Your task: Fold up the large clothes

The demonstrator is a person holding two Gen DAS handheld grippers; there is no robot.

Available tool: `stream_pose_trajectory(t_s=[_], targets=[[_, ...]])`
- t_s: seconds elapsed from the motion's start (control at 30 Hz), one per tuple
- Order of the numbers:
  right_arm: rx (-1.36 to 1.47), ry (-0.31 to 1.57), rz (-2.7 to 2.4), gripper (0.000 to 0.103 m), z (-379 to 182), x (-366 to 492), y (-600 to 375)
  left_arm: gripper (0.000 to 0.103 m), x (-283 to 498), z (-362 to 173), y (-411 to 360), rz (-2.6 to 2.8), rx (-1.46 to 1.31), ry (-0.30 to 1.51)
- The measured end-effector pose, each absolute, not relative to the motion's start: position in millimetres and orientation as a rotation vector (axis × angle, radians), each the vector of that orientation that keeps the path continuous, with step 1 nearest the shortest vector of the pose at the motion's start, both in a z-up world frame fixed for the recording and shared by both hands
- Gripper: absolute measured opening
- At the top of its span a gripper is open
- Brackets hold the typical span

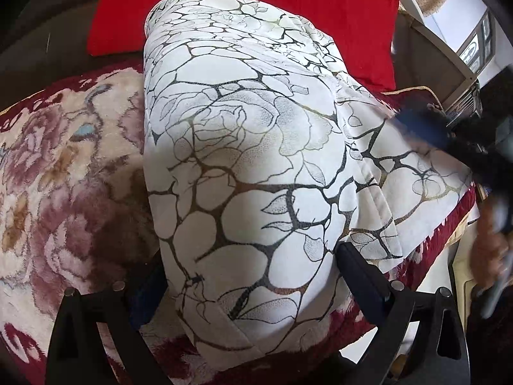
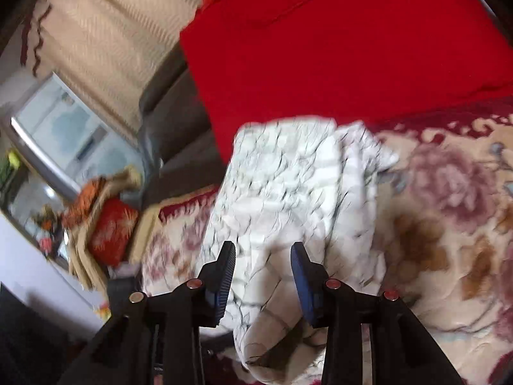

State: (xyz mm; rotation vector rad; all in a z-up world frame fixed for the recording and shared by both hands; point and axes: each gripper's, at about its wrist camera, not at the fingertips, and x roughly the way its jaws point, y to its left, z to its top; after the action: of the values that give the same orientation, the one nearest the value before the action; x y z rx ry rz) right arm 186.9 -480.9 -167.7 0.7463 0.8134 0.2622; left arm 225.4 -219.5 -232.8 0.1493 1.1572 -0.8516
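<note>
A white garment [image 1: 250, 147] with black vein and rose outlines lies folded in a thick bundle on a floral plush blanket [image 1: 64, 176]. My left gripper [image 1: 253, 276] straddles the near end of the bundle with its jaws wide apart. Its right finger [image 1: 362, 276] lies against the cloth's side, and its left finger is mostly hidden under the fold. In the blurred right wrist view, my right gripper [image 2: 263, 266] hovers open above the same garment [image 2: 295, 186], nothing between its pads. The right gripper also shows as a dark blue blur [image 1: 423, 125] over the garment's right flap.
A red cushion [image 1: 240, 9] [image 2: 336, 48] stands right behind the garment. The blanket [image 2: 449, 211] spreads wide beside it. A beige curtain [image 2: 112, 32], a window and a heap with an orange-red cushion [image 2: 112, 234] lie beyond the seat's edge. A person's hand [image 1: 490, 250] is at the right.
</note>
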Motion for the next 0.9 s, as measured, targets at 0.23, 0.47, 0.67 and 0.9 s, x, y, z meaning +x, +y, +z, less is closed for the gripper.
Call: stream_pose_trajectory(t_s=[0.23,0.47,0.67,0.9], targets=[[0.911,0.896,0.241,0.036,-241,185,-506,0.099,214,-194,-193,-0.902,0.141,1.07],[0.9,0.858,0.244,0.037,-243,178,-507,0.099,234,-167,-169,-0.729,0.169,0.981],[0.92,0.878,0.225,0.037,-236,175,-509,0.1,245,-206,-187,-0.742,0.13,1.112],[0.808,0.889,0.171,0.04,-176,211,-512,0.101,237,-202,-196,-0.701,0.227,1.054]])
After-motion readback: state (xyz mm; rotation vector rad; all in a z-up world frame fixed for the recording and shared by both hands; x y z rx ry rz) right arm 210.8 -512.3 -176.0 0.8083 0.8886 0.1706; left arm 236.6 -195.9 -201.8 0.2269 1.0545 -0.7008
